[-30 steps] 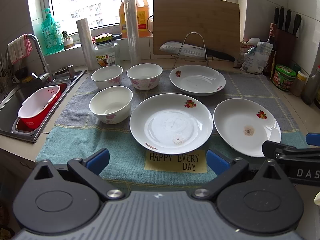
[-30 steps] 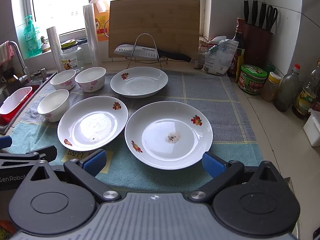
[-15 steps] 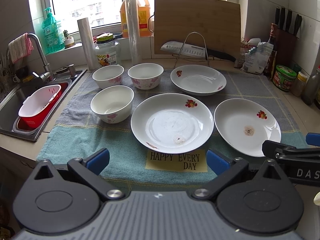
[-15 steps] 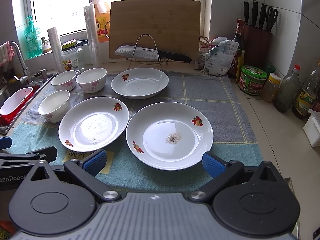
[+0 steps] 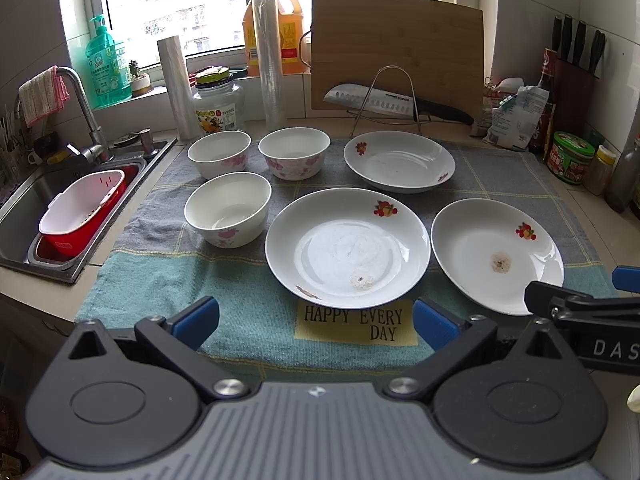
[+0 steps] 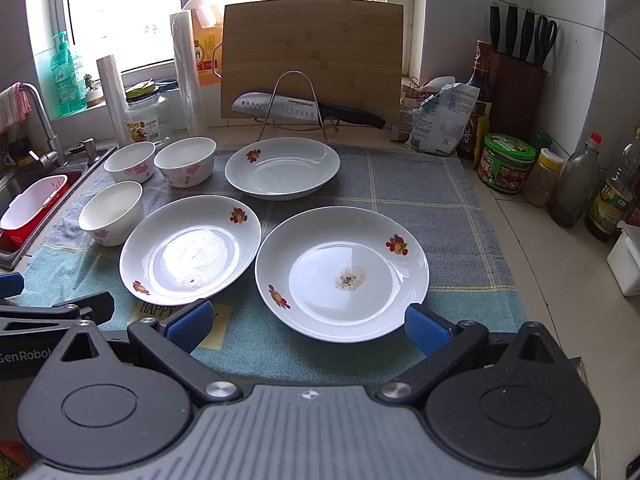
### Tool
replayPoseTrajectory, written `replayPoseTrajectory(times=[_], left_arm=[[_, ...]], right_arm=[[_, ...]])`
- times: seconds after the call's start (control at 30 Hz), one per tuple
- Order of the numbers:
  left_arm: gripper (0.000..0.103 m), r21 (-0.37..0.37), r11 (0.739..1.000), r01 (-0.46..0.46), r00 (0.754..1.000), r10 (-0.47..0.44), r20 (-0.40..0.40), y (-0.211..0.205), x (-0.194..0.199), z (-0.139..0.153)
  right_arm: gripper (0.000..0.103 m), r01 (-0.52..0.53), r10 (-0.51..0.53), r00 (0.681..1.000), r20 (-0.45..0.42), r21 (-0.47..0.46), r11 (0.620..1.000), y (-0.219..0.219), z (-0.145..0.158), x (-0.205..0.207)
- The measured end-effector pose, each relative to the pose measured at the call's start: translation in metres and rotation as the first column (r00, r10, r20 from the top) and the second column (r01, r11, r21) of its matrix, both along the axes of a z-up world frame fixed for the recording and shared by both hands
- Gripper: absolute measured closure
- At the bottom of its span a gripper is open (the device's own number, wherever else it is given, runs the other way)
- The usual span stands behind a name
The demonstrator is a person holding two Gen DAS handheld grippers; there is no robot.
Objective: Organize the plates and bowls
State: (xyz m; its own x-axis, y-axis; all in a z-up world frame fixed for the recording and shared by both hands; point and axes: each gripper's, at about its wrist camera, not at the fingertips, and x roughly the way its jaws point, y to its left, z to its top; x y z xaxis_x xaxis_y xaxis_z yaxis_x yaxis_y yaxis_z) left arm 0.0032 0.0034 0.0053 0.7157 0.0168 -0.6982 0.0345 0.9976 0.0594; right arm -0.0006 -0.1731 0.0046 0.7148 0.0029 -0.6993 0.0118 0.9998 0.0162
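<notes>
A beige worktop (image 6: 552, 280) carries a grey-and-teal towel (image 6: 420, 192) with three plates (image 6: 340, 276) and three bowls (image 6: 186, 168) on it. At 12 o'clock stands a cutting board (image 6: 312, 60); at 2 o'clock, jars (image 6: 508, 164) and bottles (image 6: 574, 192).

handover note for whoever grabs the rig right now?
Left hand-held gripper: open, empty, hovering at the near edge of the towel, facing the middle plate.
Right hand-held gripper: open, empty, facing the right plate.
Things: three plates lie apart on the towel, the third being the back plate. Three bowls sit separately on the left: near bowl, back-left bowl, back-right bowl.
Done: nothing stacked yet.
Left: stack plates, nest bowls. Both near plates show a residue spot.
</notes>
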Motion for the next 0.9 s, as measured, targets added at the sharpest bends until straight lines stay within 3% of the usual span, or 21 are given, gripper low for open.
replayPoseTrajectory(times=[0.9], left_arm=[[0.001, -0.008, 0.999, 0.041, 0.999, -0.041, -0.007, 0.000, 0.015, -0.003]], right_arm=[[0.000, -0.001, 0.001, 1.000, 0.014, 0.001, 1.000, -0.004, 0.000, 0.008]])
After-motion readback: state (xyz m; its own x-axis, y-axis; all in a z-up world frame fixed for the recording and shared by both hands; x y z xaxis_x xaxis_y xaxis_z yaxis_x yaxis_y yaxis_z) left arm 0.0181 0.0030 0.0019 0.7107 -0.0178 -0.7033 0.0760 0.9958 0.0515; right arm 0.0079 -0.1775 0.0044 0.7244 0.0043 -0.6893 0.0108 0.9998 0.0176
